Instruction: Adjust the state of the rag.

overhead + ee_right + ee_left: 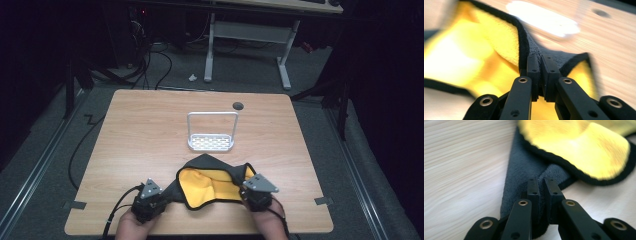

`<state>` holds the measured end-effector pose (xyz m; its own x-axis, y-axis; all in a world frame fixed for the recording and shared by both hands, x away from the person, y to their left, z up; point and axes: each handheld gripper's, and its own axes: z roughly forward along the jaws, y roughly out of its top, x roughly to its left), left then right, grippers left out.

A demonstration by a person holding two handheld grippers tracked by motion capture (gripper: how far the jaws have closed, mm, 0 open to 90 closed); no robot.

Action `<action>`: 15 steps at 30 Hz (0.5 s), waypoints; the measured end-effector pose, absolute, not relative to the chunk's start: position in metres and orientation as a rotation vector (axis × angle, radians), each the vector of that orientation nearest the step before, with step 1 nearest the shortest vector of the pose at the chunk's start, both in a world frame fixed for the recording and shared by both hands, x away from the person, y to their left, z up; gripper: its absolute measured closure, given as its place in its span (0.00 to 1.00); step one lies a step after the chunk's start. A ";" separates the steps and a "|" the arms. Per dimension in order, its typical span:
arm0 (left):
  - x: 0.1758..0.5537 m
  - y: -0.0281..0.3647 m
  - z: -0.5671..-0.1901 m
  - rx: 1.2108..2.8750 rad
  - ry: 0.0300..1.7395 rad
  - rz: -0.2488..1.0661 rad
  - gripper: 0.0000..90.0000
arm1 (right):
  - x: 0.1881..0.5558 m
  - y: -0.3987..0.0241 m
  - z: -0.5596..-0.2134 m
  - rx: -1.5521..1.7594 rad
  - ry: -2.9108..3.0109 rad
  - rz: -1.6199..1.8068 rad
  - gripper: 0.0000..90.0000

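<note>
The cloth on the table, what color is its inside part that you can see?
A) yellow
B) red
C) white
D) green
A: the cloth is dark grey outside, and where it folds open between the left gripper and the right gripper a bright yellow side with a black edge shows.

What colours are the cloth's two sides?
The cloth is yellow on one side, dark grey on the other, with black edging; clearest in the high view.
</note>
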<state>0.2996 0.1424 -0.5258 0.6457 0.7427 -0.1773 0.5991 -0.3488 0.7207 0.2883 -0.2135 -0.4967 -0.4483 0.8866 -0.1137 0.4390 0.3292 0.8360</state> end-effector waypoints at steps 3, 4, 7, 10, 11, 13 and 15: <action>0.305 0.161 -0.525 2.027 1.120 0.232 0.92 | 0.297 -0.245 -0.502 1.277 1.958 0.960 0.96; 0.307 0.164 -0.524 2.016 1.134 0.231 0.92 | 0.301 -0.254 -0.504 1.298 1.948 0.943 0.96; 0.306 0.165 -0.523 2.000 1.138 0.244 0.88 | 0.307 -0.268 -0.509 1.365 1.939 0.921 0.92; 0.304 0.160 -0.521 1.993 1.105 0.252 0.75 | 0.307 -0.267 -0.507 1.372 1.921 0.932 0.76; 0.302 0.159 -0.520 1.990 1.083 0.268 0.73 | 0.305 -0.266 -0.504 1.361 1.912 0.935 0.73; 0.300 0.155 -0.517 1.998 1.049 0.292 0.69 | 0.299 -0.263 -0.497 1.337 1.897 0.952 0.68; 0.300 0.153 -0.516 1.995 1.032 0.278 0.65 | 0.291 -0.259 -0.490 1.309 1.894 0.974 0.67</action>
<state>0.2997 0.1526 -0.5165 0.6344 0.7532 -0.1739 0.5643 -0.2975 0.7701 0.2913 -0.2590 -0.4905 -0.3071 0.9478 -0.0862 0.4814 0.2328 0.8450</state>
